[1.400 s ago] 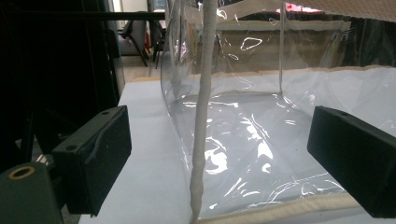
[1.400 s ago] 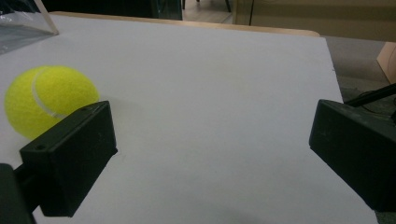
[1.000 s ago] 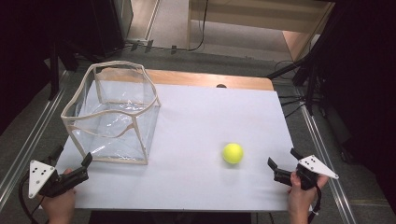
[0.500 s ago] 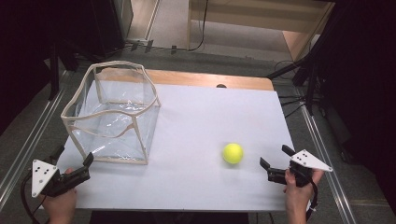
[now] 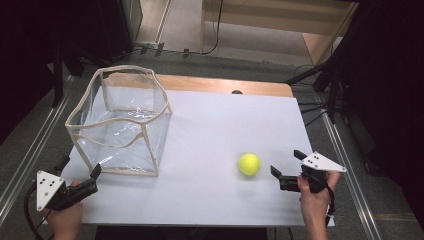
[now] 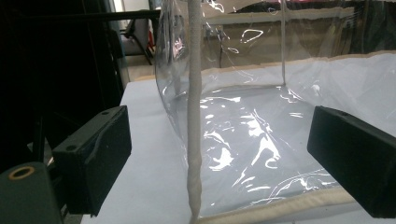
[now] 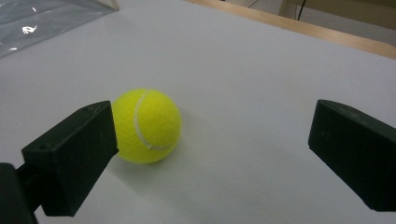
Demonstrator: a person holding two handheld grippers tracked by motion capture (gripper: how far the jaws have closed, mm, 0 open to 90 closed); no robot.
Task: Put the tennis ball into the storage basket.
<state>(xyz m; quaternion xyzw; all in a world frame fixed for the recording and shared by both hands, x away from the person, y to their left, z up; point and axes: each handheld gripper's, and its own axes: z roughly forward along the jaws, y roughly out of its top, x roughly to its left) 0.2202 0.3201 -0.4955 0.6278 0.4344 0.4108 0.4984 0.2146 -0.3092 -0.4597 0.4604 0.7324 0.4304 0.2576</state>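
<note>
From above, the open right tool (image 5: 286, 167) sits beside the tennis ball (image 5: 249, 164); its own view reveals the ball's (image 7: 146, 125) white seam.

The left tool (image 5: 79, 171) also gapes, empty.

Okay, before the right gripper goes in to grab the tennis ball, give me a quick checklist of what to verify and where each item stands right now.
1. Right gripper open wide enough for the ball: ok, jaws stand well apart.
2. Ball centred between the jaws: not ok, in the right gripper view it sits by the left jaw.
3. Ball at rest on the table: cannot tell from one moment.
4. Path to the ball clear: ok, bare table between jaws and ball.
5. Left gripper out of the way: ok, open, near the corner of the clear box.
6. Box top open: ok.
</note>
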